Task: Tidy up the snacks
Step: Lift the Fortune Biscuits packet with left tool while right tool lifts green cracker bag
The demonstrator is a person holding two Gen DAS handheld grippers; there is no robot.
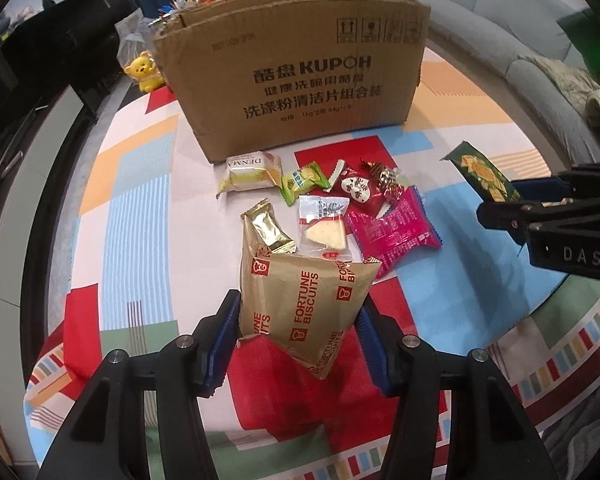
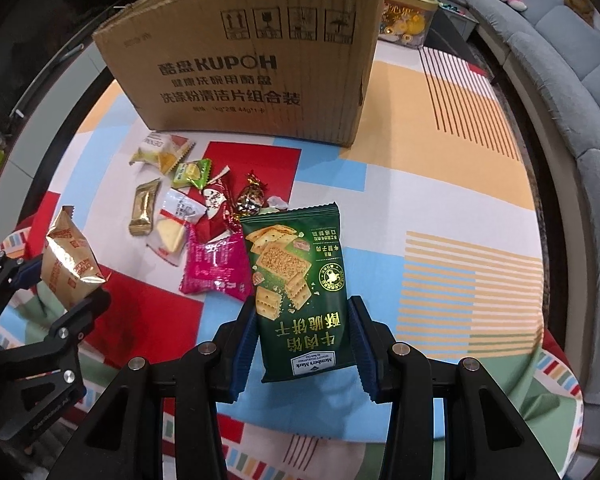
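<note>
My left gripper (image 1: 298,320) is shut on a gold Fortune Biscuits packet (image 1: 300,304) and holds it above the cloth; it also shows in the right wrist view (image 2: 70,272). My right gripper (image 2: 302,320) is shut on a dark green cracker packet (image 2: 298,280), also seen at the right of the left wrist view (image 1: 482,174). A brown KUPOH cardboard box (image 1: 300,76) (image 2: 240,64) stands open-topped at the back. Several loose snacks lie in front of it: a pink packet (image 1: 396,236) (image 2: 216,268), a small gold bar (image 1: 270,228), a white cake wrapper (image 1: 324,228), a green candy (image 1: 304,180).
The table wears a patchwork cloth (image 1: 140,200) (image 2: 440,200). A yellow bear toy (image 1: 144,70) stands left of the box. A grey sofa (image 2: 560,60) curves along the right. A gold tin (image 2: 408,12) sits behind the box's right side.
</note>
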